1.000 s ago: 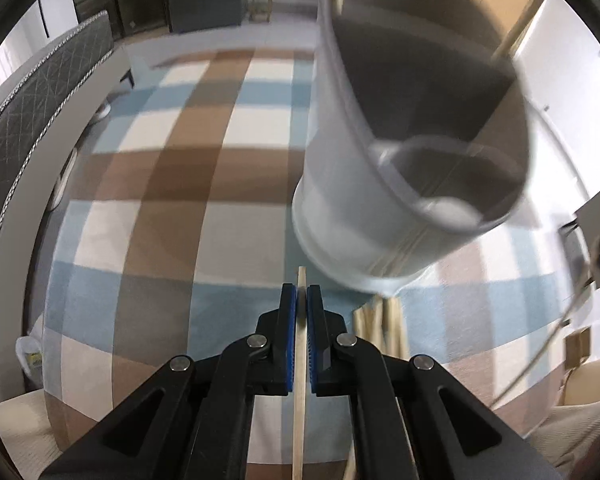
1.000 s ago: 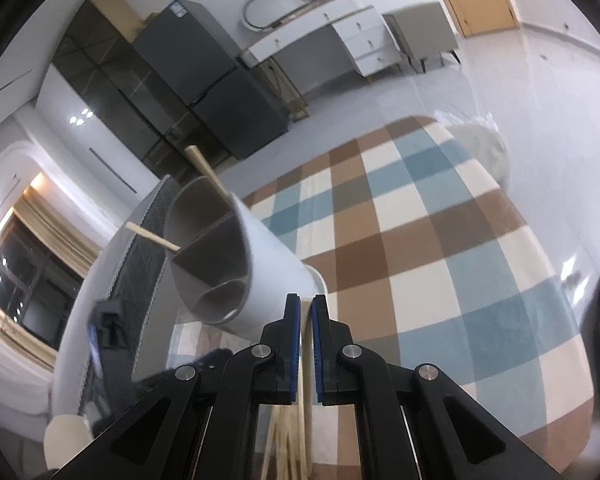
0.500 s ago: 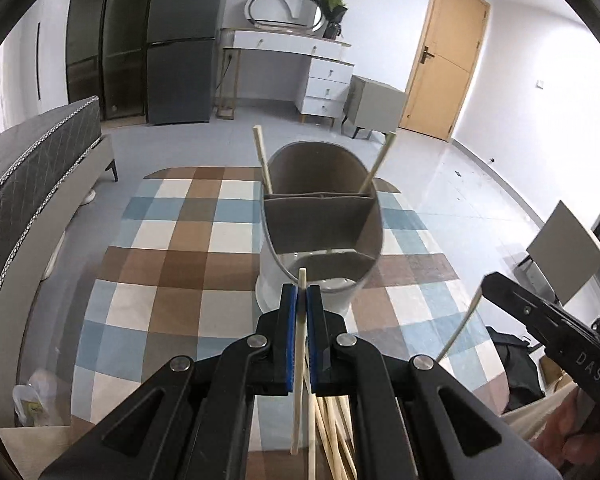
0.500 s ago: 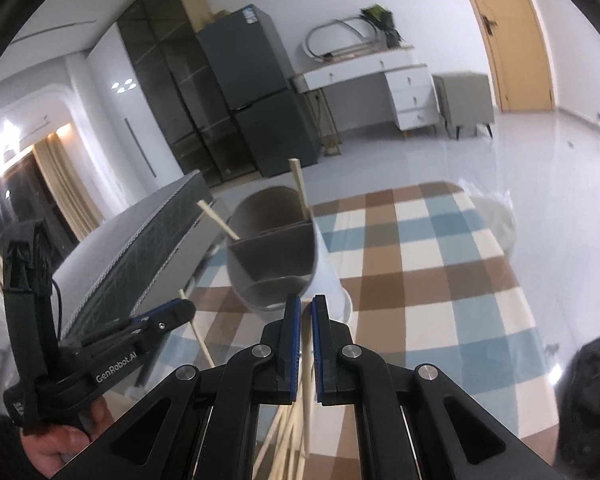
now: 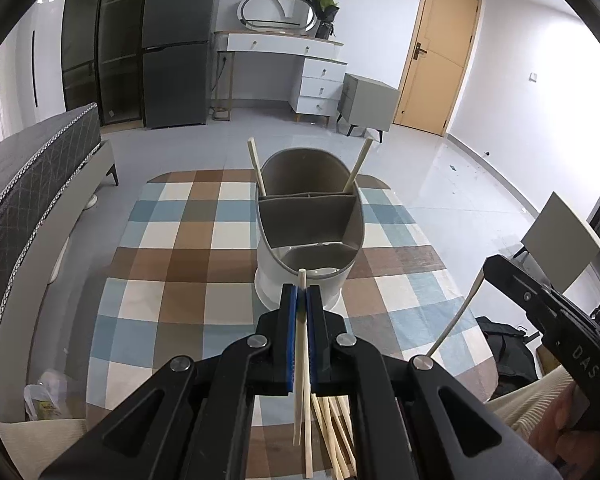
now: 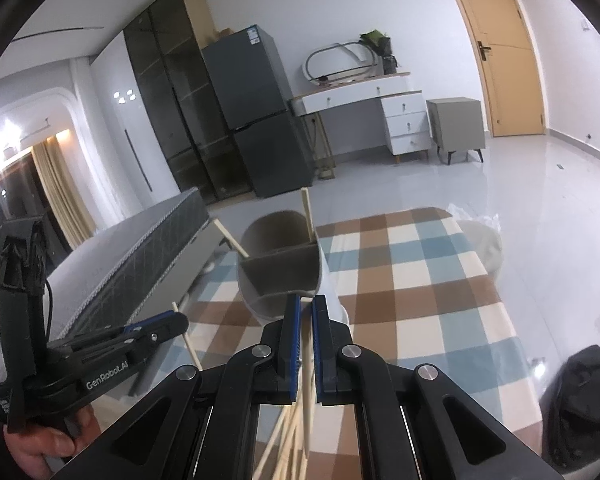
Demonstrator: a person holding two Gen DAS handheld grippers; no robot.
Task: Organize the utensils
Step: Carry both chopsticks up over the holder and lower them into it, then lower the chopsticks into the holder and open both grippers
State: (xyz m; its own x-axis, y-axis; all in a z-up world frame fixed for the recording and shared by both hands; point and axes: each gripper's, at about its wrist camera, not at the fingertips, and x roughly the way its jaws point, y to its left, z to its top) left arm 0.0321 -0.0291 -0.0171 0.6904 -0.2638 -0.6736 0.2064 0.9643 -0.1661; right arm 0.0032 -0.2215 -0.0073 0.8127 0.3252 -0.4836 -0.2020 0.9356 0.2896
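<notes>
L gripper (image 5: pixel 300 296) clamped on a chopstick (image 5: pixel 301 344), R gripper (image 6: pixel 307 312) clamped on another chopstick (image 6: pixel 308 384), divided holder (image 5: pixel 308 240) ahead w/ two sticks (image 5: pixel 256 166) in rear section, checked cloth (image 5: pixel 172 264)

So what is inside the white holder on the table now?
Two wooden chopsticks stand in the back part of the holder, one leaning to each side. The front part looks empty as far as it shows, but its near rim covers some of the bottom.
</notes>
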